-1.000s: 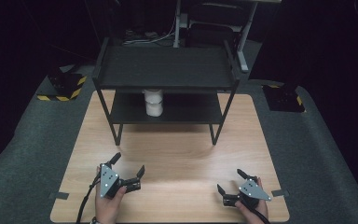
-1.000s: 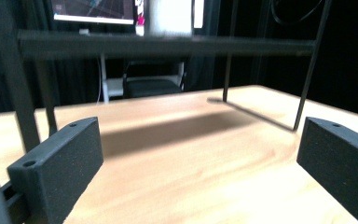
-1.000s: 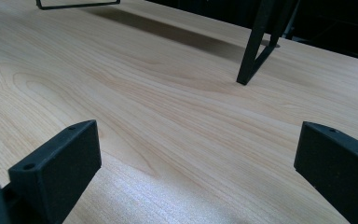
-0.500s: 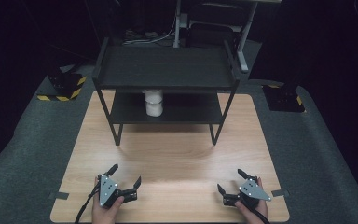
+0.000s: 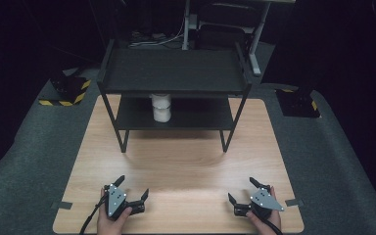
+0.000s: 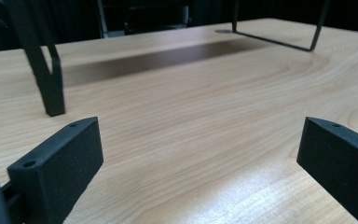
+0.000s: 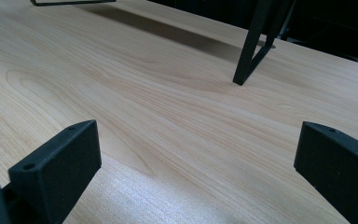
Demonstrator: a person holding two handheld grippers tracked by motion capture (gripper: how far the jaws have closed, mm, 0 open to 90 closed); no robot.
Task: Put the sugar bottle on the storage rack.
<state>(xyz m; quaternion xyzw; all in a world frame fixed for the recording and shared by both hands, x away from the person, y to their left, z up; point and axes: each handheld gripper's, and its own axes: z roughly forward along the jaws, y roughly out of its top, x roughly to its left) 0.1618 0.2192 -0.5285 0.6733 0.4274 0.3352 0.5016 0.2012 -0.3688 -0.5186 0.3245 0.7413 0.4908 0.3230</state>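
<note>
While both hands rest at the near edge of the wooden counter (image 5: 186,161), the left hand-held gripper (image 5: 133,188) sits low near the near-left corner with its jaws spread wide and nothing between them; bare wood grain shows in the gap in the left gripper view. The right hand-held gripper (image 5: 241,190) lies near the near-right corner, jaws likewise wide apart and empty, pointing toward the counter's middle. A black two-tier shelf rack (image 5: 174,73) stands at the far half of the counter, well apart from both. A white cylindrical container (image 5: 161,107) stands upright on the rack's lower shelf, left of centre, partly hidden under the top tier. One rack leg (image 6: 51,88) appears ahead of the left jaws, another leg (image 7: 249,51) ahead of the right jaws, neither touched.
</note>
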